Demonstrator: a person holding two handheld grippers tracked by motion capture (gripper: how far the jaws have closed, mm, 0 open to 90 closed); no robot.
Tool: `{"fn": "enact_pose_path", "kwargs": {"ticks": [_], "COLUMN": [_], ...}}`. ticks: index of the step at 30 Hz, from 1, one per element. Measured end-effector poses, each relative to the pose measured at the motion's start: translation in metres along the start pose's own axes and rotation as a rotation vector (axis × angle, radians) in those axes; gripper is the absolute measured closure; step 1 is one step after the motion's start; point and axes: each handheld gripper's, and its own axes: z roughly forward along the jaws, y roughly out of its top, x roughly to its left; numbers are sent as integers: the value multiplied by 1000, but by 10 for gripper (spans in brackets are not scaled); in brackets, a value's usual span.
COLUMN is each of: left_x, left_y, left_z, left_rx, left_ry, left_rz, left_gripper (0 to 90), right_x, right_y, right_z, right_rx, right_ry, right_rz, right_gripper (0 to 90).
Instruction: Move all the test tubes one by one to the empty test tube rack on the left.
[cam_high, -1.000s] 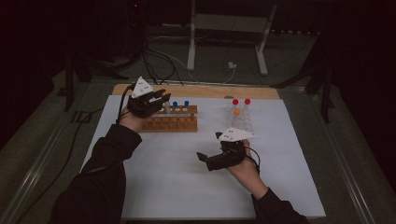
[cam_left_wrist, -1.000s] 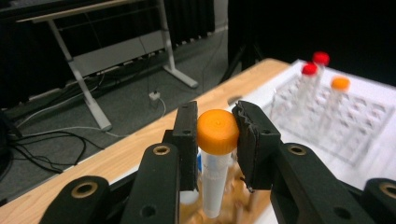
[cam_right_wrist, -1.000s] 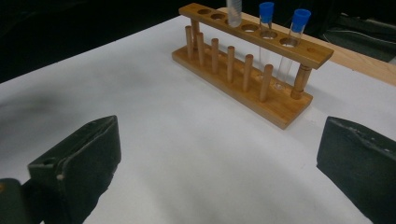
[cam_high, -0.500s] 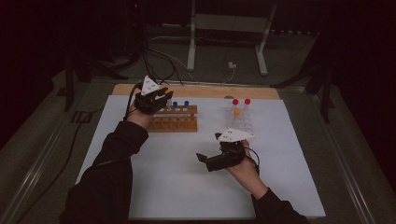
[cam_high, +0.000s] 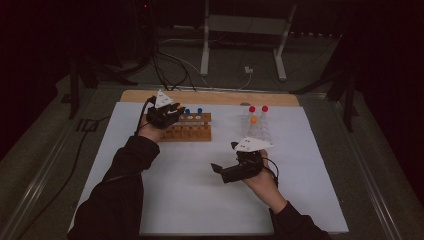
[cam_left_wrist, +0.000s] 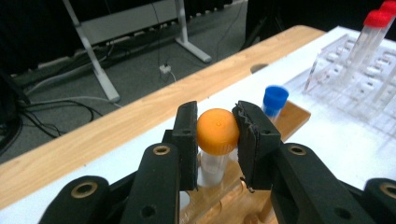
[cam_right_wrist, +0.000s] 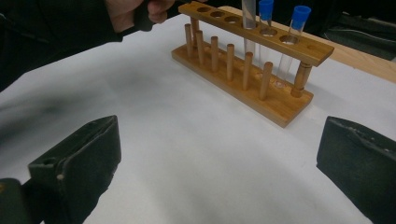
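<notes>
The left gripper (cam_left_wrist: 217, 133) had its fingers (cam_left_wrist: 187, 135) closed on the orange cap of a tube (cam_left_wrist: 215, 140), one pad pressed to each side of the cap. The tube stood upright with its clear body running down into the wooden rack (cam_left_wrist: 233, 205), which sat near the far edge of the white-covered bench (cam_high: 190, 200). A blue-capped tube (cam_left_wrist: 274, 100) stood just behind it in the same rack. Farther right was a clear plastic rack (cam_left_wrist: 355, 79) with red-capped tubes (cam_left_wrist: 373, 28). The right gripper (cam_right_wrist: 219, 168) hovered low over the bare bench, near the wooden rack, its fingers (cam_right_wrist: 88, 154) spread wide and holding nothing.
</notes>
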Motion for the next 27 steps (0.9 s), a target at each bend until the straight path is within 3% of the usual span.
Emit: {"fn": "enact_pose_path", "kwargs": {"ticks": [10, 22, 27], "left_x": [0, 1, -1], "left_y": [-4, -3, -1], "left_z": [8, 8, 2], "left_rx": [61, 81, 90], "left_ry": [5, -3, -28], "left_rz": [2, -21, -17], "left_gripper": [718, 709, 599], "right_x": [-2, -3, -5], "right_y": [0, 1, 2], "right_z": [-1, -3, -6], "right_rx": [-4, -10, -27], "right_ry": [-4, -4, -16], "right_rz": [5, 9, 10], "right_gripper": [0, 0, 0]}}
